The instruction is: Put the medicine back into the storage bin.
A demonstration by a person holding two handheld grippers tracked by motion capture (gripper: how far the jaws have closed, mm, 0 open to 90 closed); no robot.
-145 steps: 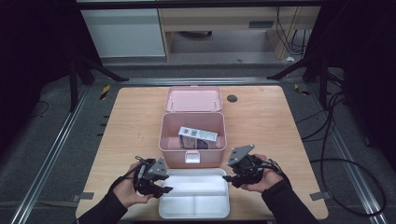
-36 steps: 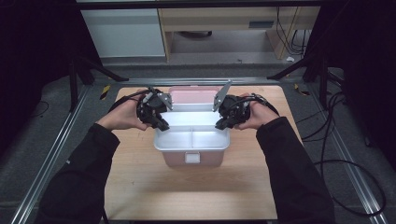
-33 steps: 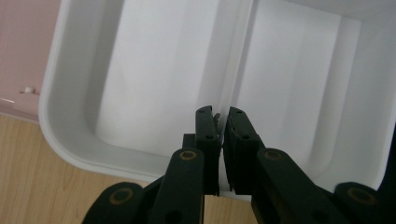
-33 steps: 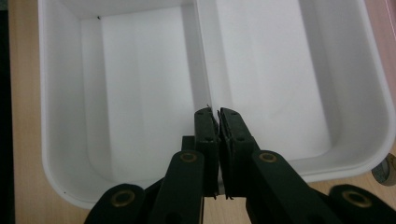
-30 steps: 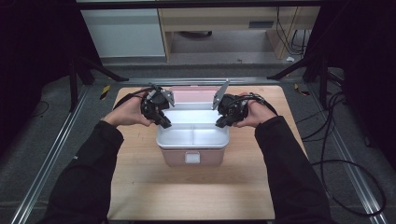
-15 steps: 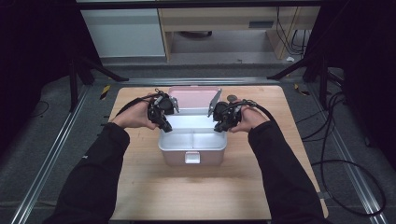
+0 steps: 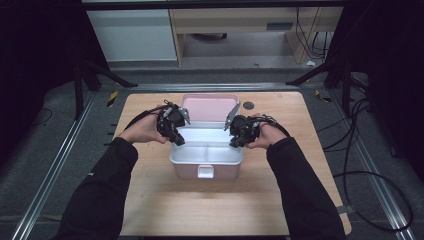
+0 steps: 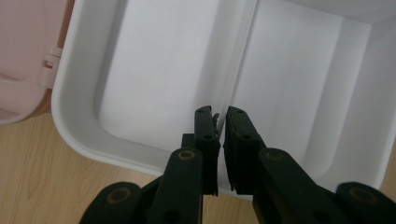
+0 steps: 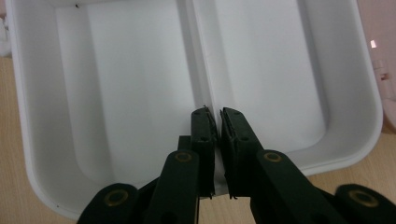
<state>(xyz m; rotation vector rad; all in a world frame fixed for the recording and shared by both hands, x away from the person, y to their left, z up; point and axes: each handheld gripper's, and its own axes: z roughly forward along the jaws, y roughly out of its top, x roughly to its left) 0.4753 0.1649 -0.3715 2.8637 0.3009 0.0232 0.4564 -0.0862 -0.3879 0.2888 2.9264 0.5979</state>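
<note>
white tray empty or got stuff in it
Empty. Both gripper views look straight into the white tray, and its two compartments on either side of the divider show only bare white floor.

Light wooden table [image 7: 165, 205], rounded corners, on dark floor. Pink box [image 7: 205, 171] stands directly on it at centre, open lid [image 7: 207, 106] toward 12 o'clock. Small dark round disc [image 7: 248, 105] lies on wood at 1 o'clock from box, apart.
</note>
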